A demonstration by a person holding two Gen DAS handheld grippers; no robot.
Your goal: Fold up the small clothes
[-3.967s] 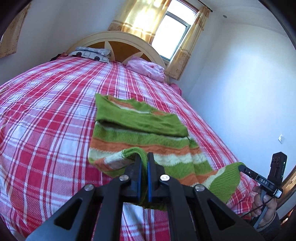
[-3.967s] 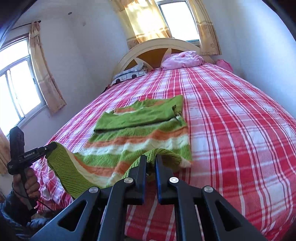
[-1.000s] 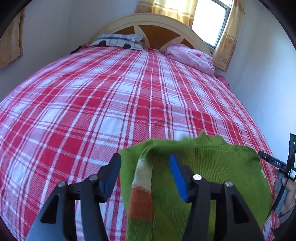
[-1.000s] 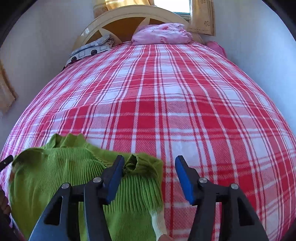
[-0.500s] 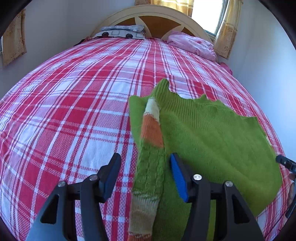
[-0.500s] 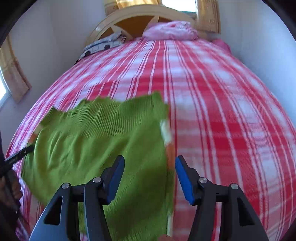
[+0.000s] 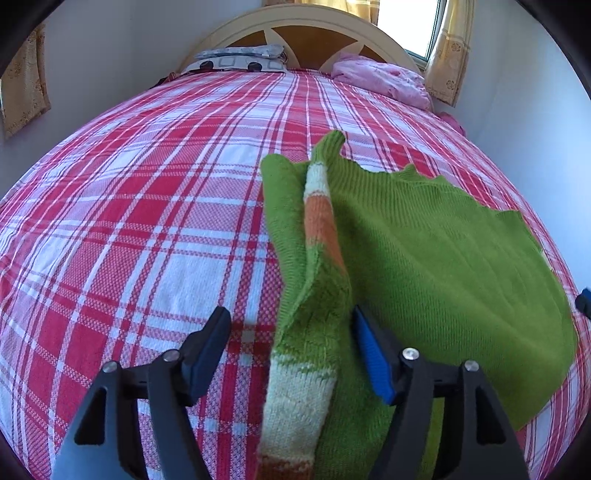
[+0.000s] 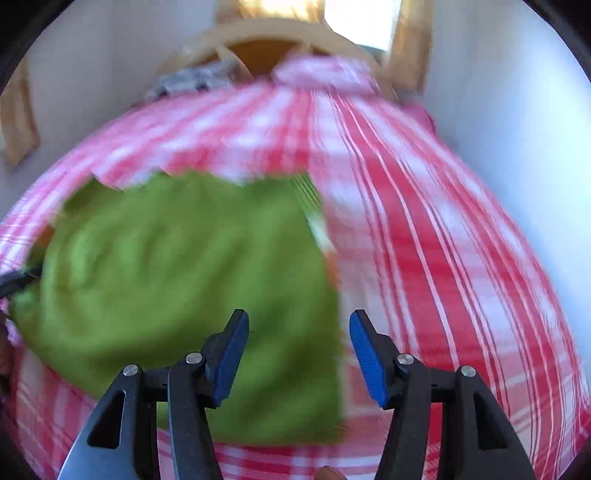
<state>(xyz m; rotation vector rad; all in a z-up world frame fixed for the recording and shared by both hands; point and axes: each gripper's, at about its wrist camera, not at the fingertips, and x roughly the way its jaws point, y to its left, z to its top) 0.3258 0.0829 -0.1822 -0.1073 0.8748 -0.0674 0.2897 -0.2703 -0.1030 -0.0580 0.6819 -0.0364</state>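
One green knit sweater (image 7: 436,258) lying folded on the red plaid bed (image 7: 147,221), lower right of the left view. One striped sleeve (image 7: 317,295) between the left tool (image 7: 291,350) fingers, jaws wide, just been opening, pads clear of the knit. Right tool (image 8: 299,354) gaping, gripping nothing, above the sweater's blurred edge. Two pillows (image 7: 240,61) at the headboard (image 7: 306,33).

Plaid bed (image 7: 147,229), green sweater (image 7: 424,240), pillows (image 7: 240,61).

Left tool (image 7: 290,349): jaws apart, just been opening, pads clear of cloth. Right tool (image 8: 299,354): jaws apart, gripping nothing.
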